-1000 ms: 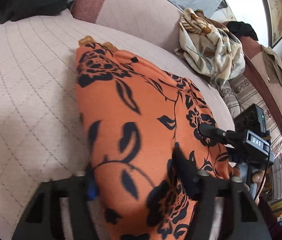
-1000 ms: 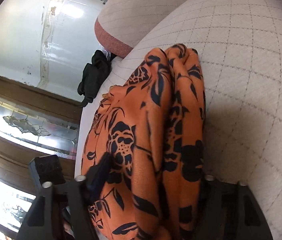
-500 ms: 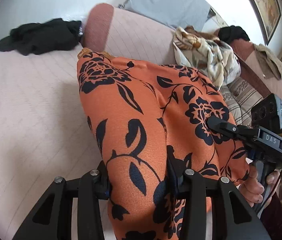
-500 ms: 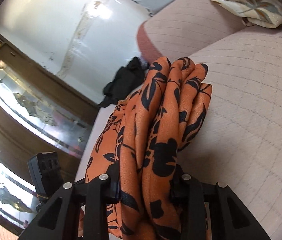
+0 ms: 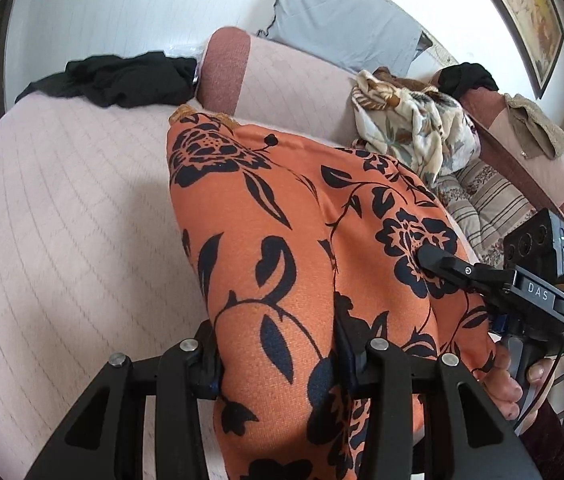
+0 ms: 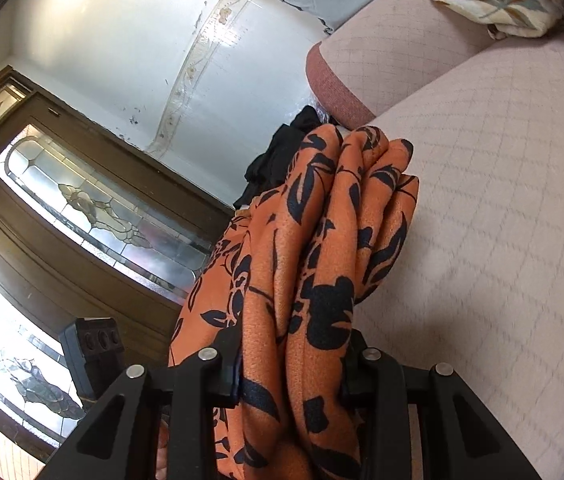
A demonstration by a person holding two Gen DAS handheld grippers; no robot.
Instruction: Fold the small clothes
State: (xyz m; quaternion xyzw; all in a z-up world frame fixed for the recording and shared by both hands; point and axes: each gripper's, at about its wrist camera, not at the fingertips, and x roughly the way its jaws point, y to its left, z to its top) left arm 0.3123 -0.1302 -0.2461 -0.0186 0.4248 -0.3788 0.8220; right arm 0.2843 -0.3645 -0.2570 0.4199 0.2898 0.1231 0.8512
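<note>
Left hand-held gripper (image 5: 278,354): clenched on a thick bunch of the orange garment (image 5: 282,248), an orange cloth with a black floral print. The cloth fills the gap between both fingers and drapes over and below them. Its jaws drew in over the past second and have since held steady, with the cloth between them throughout.

Right hand-held gripper (image 6: 291,364): likewise clenched on a gathered, multi-layer fold of the same garment, which stands up in ridges ahead of the fingers. Its jaws also closed in within the past second and then held, with cloth between them. In the left wrist view this gripper grips the garment's right-hand edge, with the person's hand (image 5: 509,376) on its handle.

Garment position: stretched between the two grippers, above the pink quilted sofa seat (image 5: 62,220); its far corner, with a tan trim, lies near the backrest.

Other items: a black garment (image 5: 118,78) at the seat's far end; a cream floral cloth (image 5: 413,132) heaped against the backrest.
</note>
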